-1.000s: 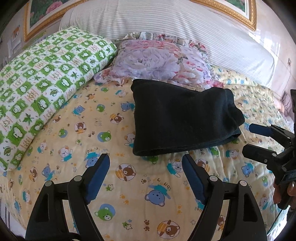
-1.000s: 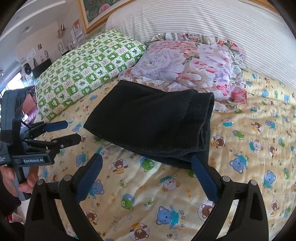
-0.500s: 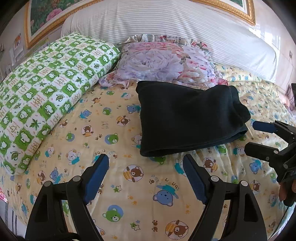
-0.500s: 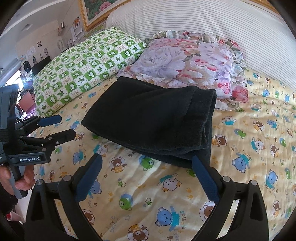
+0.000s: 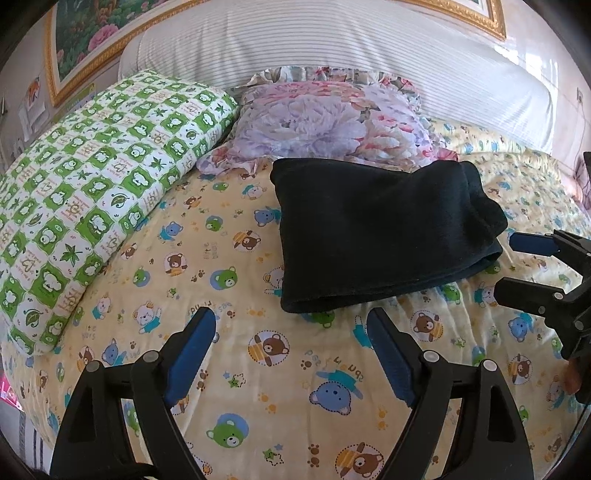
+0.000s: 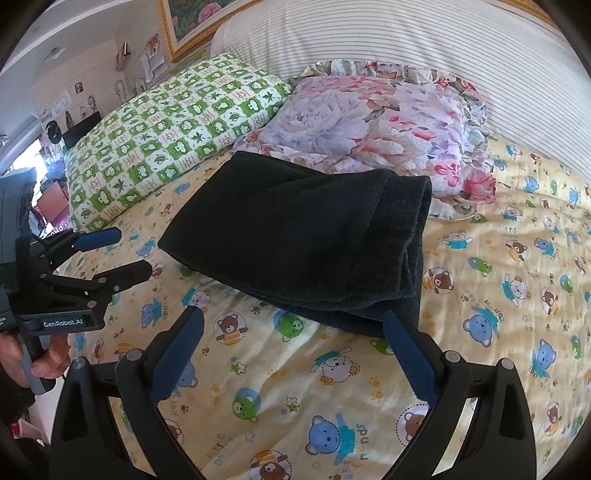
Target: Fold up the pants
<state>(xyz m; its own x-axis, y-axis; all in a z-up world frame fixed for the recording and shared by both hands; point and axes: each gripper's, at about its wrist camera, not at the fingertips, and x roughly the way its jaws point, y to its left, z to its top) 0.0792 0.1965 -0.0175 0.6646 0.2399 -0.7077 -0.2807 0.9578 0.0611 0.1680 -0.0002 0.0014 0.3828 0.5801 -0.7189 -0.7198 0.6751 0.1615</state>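
Observation:
The black pants (image 5: 380,229) lie folded into a thick rectangle on the yellow bear-print bedspread (image 5: 229,373); they also show in the right wrist view (image 6: 314,240). My left gripper (image 5: 291,332) is open and empty, hovering above the bedspread in front of the pants' near edge. My right gripper (image 6: 293,328) is open and empty, close to the pants' near right corner. The right gripper also shows at the right edge of the left wrist view (image 5: 517,266), and the left gripper at the left of the right wrist view (image 6: 129,254).
A green-and-white checked pillow (image 5: 85,177) lies at the left. A floral pillow (image 5: 325,122) sits just behind the pants. A striped white headboard (image 5: 351,44) and a gold-framed picture (image 5: 88,33) are behind. The bed's left edge drops off near the checked pillow.
Both grippers have drawn back slightly and away from the pants, staying open. The folded pants have not moved.

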